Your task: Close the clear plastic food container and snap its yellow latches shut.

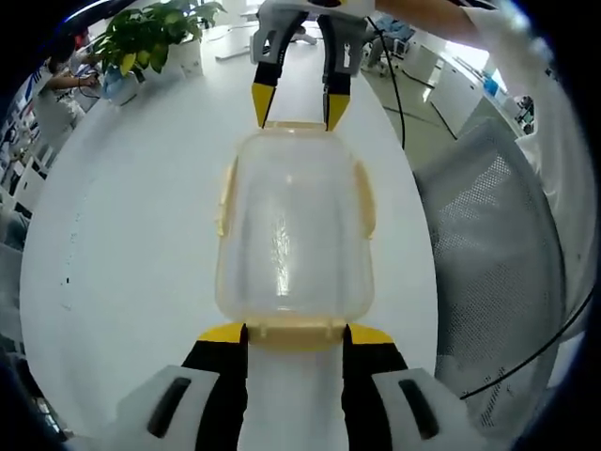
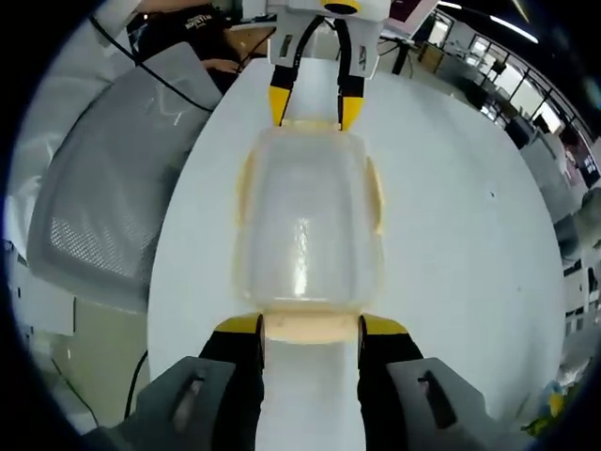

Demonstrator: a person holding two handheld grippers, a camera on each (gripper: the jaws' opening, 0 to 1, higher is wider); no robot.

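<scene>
A clear plastic container [image 1: 293,225] [image 2: 308,225] with its lid on lies on the white table [image 1: 131,244] [image 2: 460,235], lengthwise between my two grippers. Pale yellow latches show on its long sides [image 1: 225,197] [image 2: 376,199] and at both ends. My left gripper [image 1: 296,334] is open, its yellow-tipped jaws flanking the near end latch [image 1: 296,331]. My right gripper [image 2: 310,329] is open too, its jaws either side of the opposite end latch [image 2: 310,325]. Each gripper shows from the front in the other's view, the right gripper [image 1: 300,108] and the left gripper [image 2: 310,111], at the container's far end.
A grey mesh office chair [image 1: 488,254] [image 2: 103,188] stands close to the table's edge. A potted plant [image 1: 150,38] sits at the table's far left. A black cable [image 1: 396,89] trails from the right gripper. A person [image 2: 188,28] sits beyond the chair.
</scene>
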